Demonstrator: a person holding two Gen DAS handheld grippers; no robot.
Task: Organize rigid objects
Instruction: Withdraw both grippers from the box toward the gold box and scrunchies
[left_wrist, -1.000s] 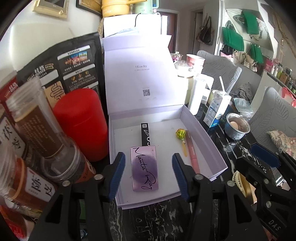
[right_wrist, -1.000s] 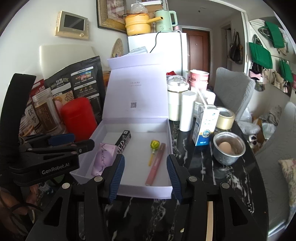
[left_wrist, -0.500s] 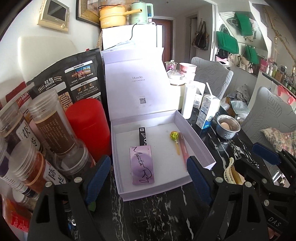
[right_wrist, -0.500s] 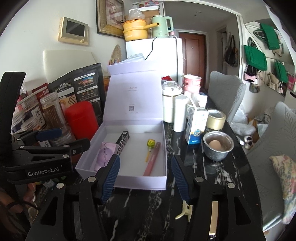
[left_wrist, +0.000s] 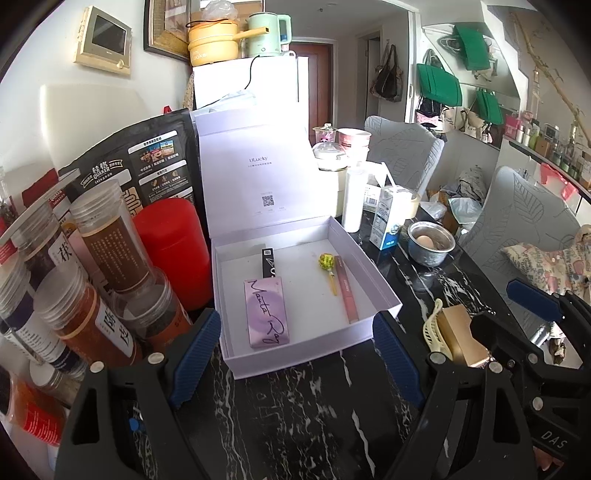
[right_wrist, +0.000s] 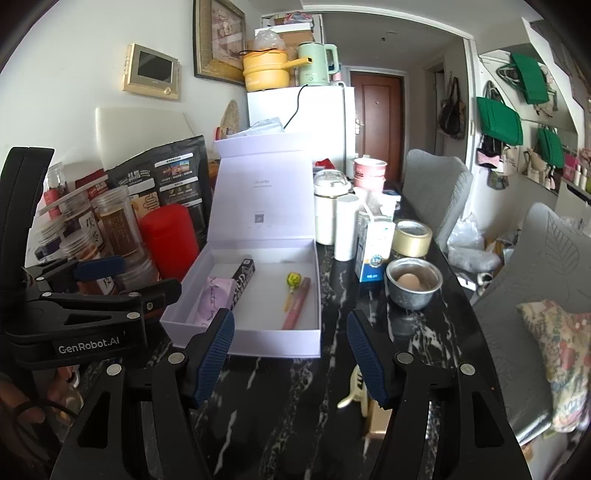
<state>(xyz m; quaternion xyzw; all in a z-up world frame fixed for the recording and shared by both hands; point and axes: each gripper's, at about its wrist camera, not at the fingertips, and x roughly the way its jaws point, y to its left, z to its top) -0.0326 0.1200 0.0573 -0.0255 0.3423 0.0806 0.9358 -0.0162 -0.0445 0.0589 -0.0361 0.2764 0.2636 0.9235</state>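
An open lavender box (left_wrist: 295, 347) sits on the black marble table (left_wrist: 295, 424) with its lid upright. In it lie a purple palette (left_wrist: 266, 317), a black tube carton (left_wrist: 269, 262), a lollipop (left_wrist: 327, 263) and a pink lip tube (left_wrist: 346, 291). My left gripper (left_wrist: 295, 358) is open and holds nothing, just short of the box's front wall. My right gripper (right_wrist: 291, 356) is to the right of it; its jaws are opening with nothing between them. A cream hair claw (right_wrist: 356, 384) and a gold box (right_wrist: 378, 417) lie under its right finger.
Clear jars (left_wrist: 99, 251), a red canister (left_wrist: 170, 251) and a black pouch (left_wrist: 147, 166) crowd the box's left side. To its right stand a white tumbler (left_wrist: 354, 199), a milk carton (left_wrist: 388, 218), a metal bowl with an egg (left_wrist: 430, 242) and a tape roll (right_wrist: 412, 236). Grey chairs line the table's right side.
Both grippers drew back from the box and rose a little. The left jaws widened away from the purple palette, which stays in the box. The right jaws widened too.
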